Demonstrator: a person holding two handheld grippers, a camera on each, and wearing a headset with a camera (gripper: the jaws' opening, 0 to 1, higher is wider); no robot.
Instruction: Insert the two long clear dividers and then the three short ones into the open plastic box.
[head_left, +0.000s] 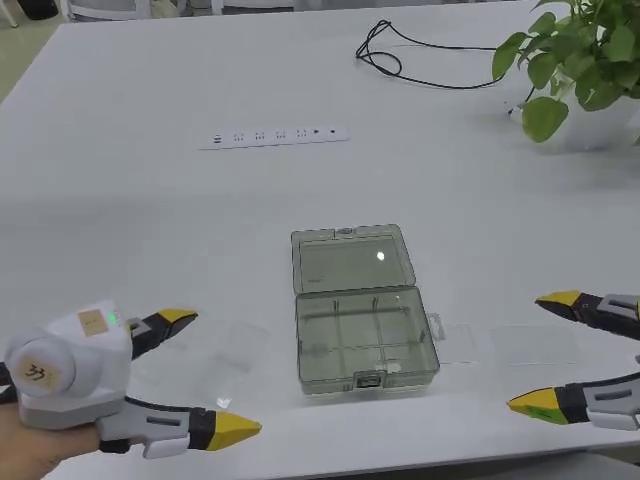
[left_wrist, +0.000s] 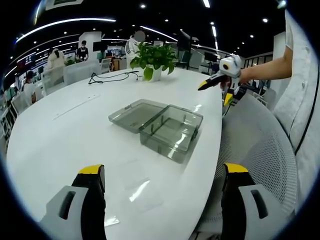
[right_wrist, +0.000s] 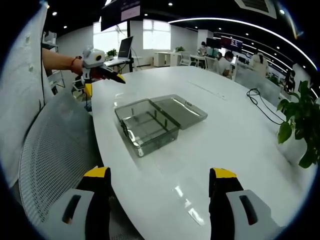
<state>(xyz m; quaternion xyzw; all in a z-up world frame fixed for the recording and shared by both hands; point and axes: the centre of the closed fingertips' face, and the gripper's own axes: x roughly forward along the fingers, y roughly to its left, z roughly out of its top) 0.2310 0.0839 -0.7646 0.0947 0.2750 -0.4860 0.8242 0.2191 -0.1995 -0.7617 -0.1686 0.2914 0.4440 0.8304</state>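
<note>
Dividers (head_left: 243, 346) lay flat either side of the box (head_left: 340, 378), just ahead of our left hand-held gripper (head_left: 220, 371) and right hand-held gripper (head_left: 532, 350) (both wide, empty).

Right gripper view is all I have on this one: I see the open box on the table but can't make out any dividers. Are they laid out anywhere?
Observer: Yes. The head view shows faint clear pieces lying flat on the table on both sides of the box, probably the dividers. I can't count them.
Operator: The left gripper is tiny in my view. Is it holding one?
Observer: No. The left gripper view shows the left gripper with its jaws wide apart and nothing between them, hovering over the table short of the box.
</note>
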